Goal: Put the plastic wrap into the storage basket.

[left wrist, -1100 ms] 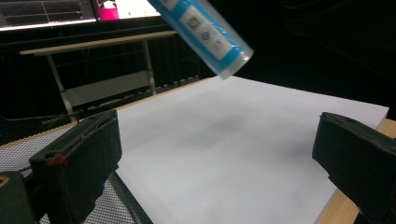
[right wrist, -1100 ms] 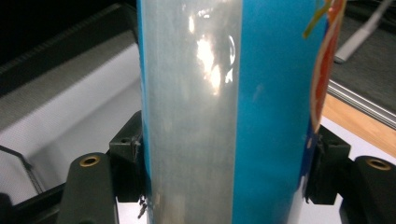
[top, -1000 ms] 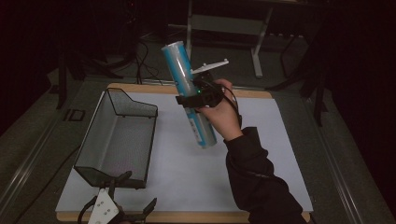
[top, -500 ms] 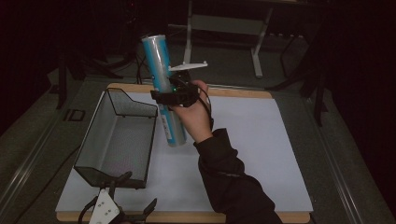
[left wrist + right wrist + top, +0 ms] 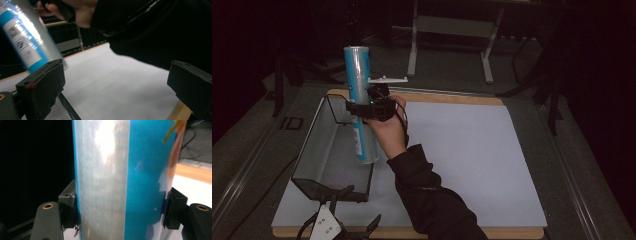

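Observation:
A tall blue and silver tube [image 5: 357, 70] stands nearly upright in the air, its lower end just above the right wall of the black mesh basket [image 5: 309, 147]. My right gripper [image 5: 358, 108] is shut on its middle; in the right gripper view the pads [image 5: 68, 206] press both sides of the tube [image 5: 117, 175]. At the table's near edge, by the basket's front corner, my left gripper [image 5: 357, 207] rests open. Between its wide-apart jaws [image 5: 116, 85] lies only the white mat, with the tube [image 5: 23, 41] and the dark sleeve beyond.
The white mat [image 5: 472, 150] covers a wooden board [image 5: 452, 97] and is bare to the right of the arm. Metal stand legs [image 5: 414, 55] rise behind the table. Dark floor surrounds the board.
The right hand has carried the tube leftward and slightly lower, from over the mat's middle to the basket's right wall. The left gripper has stayed put.

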`<state>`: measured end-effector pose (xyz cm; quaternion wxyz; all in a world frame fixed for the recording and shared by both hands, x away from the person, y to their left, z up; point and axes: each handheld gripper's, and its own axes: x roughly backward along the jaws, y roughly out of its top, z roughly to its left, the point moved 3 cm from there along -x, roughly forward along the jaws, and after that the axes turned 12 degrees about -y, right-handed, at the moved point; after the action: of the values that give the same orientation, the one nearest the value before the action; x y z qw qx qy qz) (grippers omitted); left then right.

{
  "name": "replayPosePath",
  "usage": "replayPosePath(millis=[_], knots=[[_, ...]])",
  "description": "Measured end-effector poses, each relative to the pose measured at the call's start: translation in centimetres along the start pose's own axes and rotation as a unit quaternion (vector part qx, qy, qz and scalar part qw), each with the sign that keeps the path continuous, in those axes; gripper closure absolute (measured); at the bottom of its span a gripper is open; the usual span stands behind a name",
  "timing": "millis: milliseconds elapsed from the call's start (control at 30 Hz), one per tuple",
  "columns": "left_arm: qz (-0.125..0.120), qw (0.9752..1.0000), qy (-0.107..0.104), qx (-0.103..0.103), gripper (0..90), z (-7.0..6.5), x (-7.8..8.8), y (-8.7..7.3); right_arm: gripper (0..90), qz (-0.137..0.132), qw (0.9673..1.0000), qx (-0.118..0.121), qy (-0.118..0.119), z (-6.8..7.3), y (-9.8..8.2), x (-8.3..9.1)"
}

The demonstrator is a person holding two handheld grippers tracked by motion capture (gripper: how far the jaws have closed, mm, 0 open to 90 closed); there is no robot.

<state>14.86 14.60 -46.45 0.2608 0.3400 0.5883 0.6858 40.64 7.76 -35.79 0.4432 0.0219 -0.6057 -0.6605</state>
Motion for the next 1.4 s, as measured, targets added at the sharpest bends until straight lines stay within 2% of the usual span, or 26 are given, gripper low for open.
replayPosePath(millis=[233, 400, 567, 667, 733, 833, 900, 1067, 1167, 1400], knots=[[0.003, 1.0000, 0.000, -0.003, 1.8, -0.1, -0.1, -0.1, 31.6, 0.021, 0.9993, -0.031, 0.006, 0.6, -2.5, -2.4], [0.006, 1.0000, -0.002, -0.006, 1.8, -0.2, -0.1, -0.1, 31.6, 0.045, 0.9970, -0.060, 0.018, 0.7, -4.6, -3.9], [0.016, 0.9998, 0.006, -0.006, 1.8, 0.0, -0.2, -0.3, 31.5, 0.077, 0.9937, -0.074, 0.032, 1.1, -6.7, -4.8], [0.014, 0.9999, 0.005, -0.006, 1.8, 0.0, -0.2, -0.3, 31.5, 0.079, 0.9952, -0.056, 0.010, 1.5, -7.5, -5.1], [0.013, 0.9998, 0.005, -0.010, 1.8, -0.1, -0.2, -0.3, 31.6, 0.081, 0.9951, -0.056, -0.003, 1.6, -8.0, -5.2], [0.016, 0.9998, 0.002, -0.011, 1.8, -0.1, -0.3, -0.3, 31.5, 0.092, 0.9941, -0.056, -0.007, 1.4, -8.8, -5.3], [0.018, 0.9998, 0.002, -0.011, 1.8, -0.1, -0.3, -0.3, 31.5, 0.096, 0.9942, -0.045, -0.017, 1.4, -9.2, -5.4], [0.018, 0.9997, 0.003, -0.013, 1.8, -0.2, -0.3, -0.3, 31.5, 0.101, 0.9931, -0.052, -0.029, 1.5, -9.2, -5.5], [0.017, 0.9998, 0.004, -0.014, 1.8, -0.2, -0.3, -0.3, 31.4, 0.106, 0.9913, -0.067, -0.042, 1.2, -9.3, -6.0], [0.017, 0.9998, 0.003, -0.013, 1.8, -0.2, -0.3, -0.3, 31.1, 0.118, 0.9871, -0.093, -0.054, 0.4, -9.4, -7.4]])
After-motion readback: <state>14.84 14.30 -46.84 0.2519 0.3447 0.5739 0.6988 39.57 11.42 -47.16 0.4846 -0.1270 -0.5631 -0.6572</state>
